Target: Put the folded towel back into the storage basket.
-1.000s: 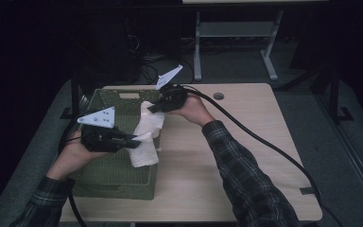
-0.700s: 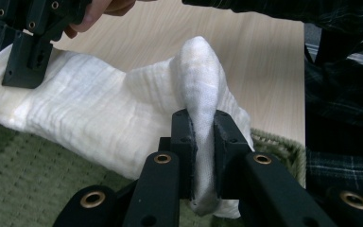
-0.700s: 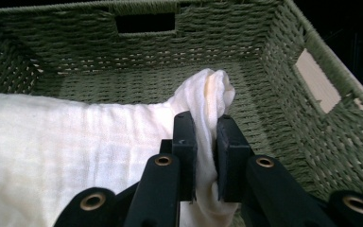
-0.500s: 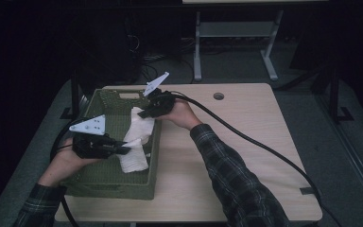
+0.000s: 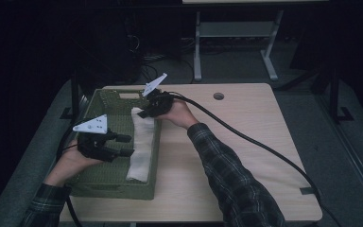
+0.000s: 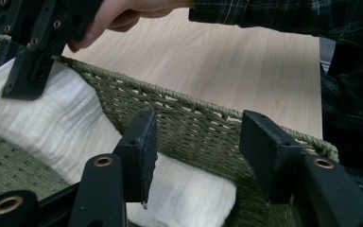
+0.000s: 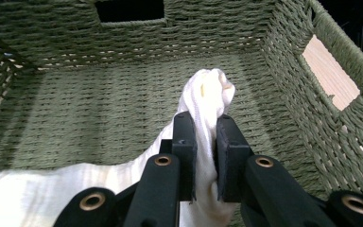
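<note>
A white cloth [image 5: 141, 151] lies stretched along the right inner wall of a green woven basket [image 5: 111, 188]. My right gripper [image 5: 142, 112] is shut on the cloth's far end [image 7: 208, 90], and its jaws [image 7: 205, 127] pinch the bunched fabric just above the basket floor [image 7: 99, 99]. My left gripper [image 5: 127, 145] hangs over the near part of the basket. Its jaws [image 6: 196, 127] have just been opening and now stand apart with nothing pressed between them. The cloth's near end [image 6: 184, 194] rests below them against the basket wall [image 6: 194, 118].
The basket stands on the left part of a light wooden table [image 5: 246, 127] that has a round cable hole [image 5: 218, 96]. A thick black cable [image 5: 264, 146] trails from the right gripper across the tabletop. The floor beyond is dark and holds desk legs.
Both grippers have sunk and the cloth has come down into the basket along its right wall. The left gripper has opened and let go of its end.
</note>
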A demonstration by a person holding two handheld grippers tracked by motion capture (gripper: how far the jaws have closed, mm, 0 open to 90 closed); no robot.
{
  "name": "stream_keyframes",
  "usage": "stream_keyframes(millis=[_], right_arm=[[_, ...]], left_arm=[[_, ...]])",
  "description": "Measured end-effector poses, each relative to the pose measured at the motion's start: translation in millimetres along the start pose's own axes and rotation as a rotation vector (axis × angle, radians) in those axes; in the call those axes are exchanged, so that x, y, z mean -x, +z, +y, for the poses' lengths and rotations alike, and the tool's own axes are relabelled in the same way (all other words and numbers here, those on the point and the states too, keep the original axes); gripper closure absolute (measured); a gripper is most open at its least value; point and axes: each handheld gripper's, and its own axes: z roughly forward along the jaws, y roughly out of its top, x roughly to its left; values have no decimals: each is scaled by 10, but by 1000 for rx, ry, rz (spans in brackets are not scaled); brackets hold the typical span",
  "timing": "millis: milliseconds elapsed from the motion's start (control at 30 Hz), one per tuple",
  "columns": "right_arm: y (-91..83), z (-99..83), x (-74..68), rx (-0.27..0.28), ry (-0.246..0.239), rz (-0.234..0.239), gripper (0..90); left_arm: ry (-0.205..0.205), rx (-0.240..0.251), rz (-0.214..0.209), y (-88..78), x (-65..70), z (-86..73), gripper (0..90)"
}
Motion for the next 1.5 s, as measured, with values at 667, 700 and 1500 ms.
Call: stream_keyframes(millis=[667, 700, 1500], right_arm=[[-174, 55, 146, 24, 35, -68, 493], [-201, 44, 144, 27, 34, -64, 493], [-1019, -455, 154, 34, 26, -80, 400]], left_arm=[[-23, 30, 4, 108, -34, 104, 437], [-27, 35, 3, 124, -34, 122, 436], [-36, 20, 70, 792, 176, 705, 321]])
